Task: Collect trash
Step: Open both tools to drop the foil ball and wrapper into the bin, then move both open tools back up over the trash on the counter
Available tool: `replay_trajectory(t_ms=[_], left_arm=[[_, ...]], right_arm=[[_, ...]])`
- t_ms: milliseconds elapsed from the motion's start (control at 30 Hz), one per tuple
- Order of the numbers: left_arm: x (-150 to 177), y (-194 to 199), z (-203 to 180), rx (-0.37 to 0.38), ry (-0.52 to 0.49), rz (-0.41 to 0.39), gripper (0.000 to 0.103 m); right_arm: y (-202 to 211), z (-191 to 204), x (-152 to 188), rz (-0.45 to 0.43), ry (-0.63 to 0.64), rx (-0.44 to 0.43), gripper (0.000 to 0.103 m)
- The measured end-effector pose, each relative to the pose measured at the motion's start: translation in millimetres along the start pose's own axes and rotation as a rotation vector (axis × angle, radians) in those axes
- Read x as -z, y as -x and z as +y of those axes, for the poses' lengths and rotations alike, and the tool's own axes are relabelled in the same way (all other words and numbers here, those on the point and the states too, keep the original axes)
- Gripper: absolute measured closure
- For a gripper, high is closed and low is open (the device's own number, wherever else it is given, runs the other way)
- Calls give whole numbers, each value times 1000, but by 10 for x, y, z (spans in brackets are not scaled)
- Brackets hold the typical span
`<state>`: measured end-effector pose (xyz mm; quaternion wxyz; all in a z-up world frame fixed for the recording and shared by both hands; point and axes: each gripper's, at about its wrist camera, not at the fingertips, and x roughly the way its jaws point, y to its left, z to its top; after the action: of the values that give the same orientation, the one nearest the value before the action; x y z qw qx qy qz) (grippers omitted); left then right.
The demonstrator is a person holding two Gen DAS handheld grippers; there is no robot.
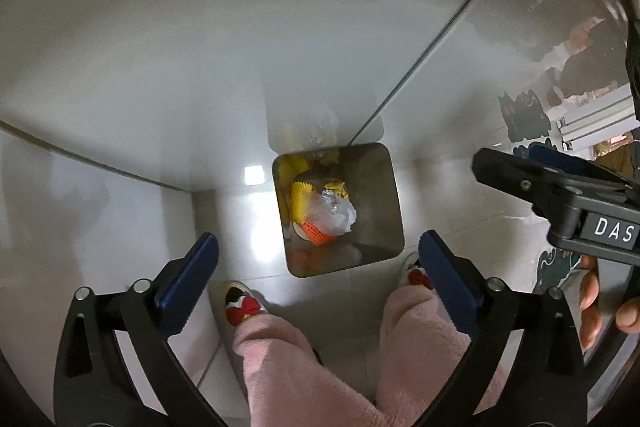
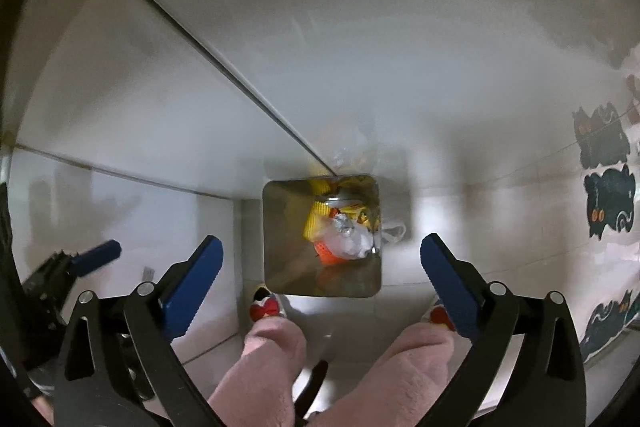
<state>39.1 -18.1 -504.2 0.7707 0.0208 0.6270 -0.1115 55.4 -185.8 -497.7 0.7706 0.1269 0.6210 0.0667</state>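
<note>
A square steel bin (image 1: 385, 187) stands on the floor against a white wall, seen from above. It holds trash (image 1: 320, 211): yellow and orange foam netting, a clear plastic bag and a yellow wrapper. In the right wrist view the bin (image 2: 280, 227) and its trash (image 2: 340, 231) sit centre. My left gripper (image 1: 318, 277) is open and empty, high above the bin's near edge. My right gripper (image 2: 320, 275) is open and empty above the bin too. The right gripper also shows at the right of the left wrist view (image 1: 532, 167).
The person's pink trouser legs (image 1: 280, 359) and slippers with red bows (image 1: 244, 303) stand just before the bin. Cat-shaped floor mats (image 2: 608, 199) lie to the right. White walls meet in a corner behind the bin. The left gripper (image 2: 80, 263) shows at the far left.
</note>
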Motion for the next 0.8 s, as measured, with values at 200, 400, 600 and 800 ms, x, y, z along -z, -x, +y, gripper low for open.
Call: replay_trajectory(t_ms=[200,400,600,800], left_arm=[[-11,457,46,22,2,-26,8],[-79,1051,44,27,0,-93,8],[-275,1675,-4,9,-3,-191,8],[-530,2232,-56,-33,-33,-315,8]], right_arm=[[591,1,14,-52,6,-64,4],[1272,73,-35,-164,52,-69,4],[1791,141,-225,-255,115,-33,4],[2216,118,-464,-353,110,-12,4]])
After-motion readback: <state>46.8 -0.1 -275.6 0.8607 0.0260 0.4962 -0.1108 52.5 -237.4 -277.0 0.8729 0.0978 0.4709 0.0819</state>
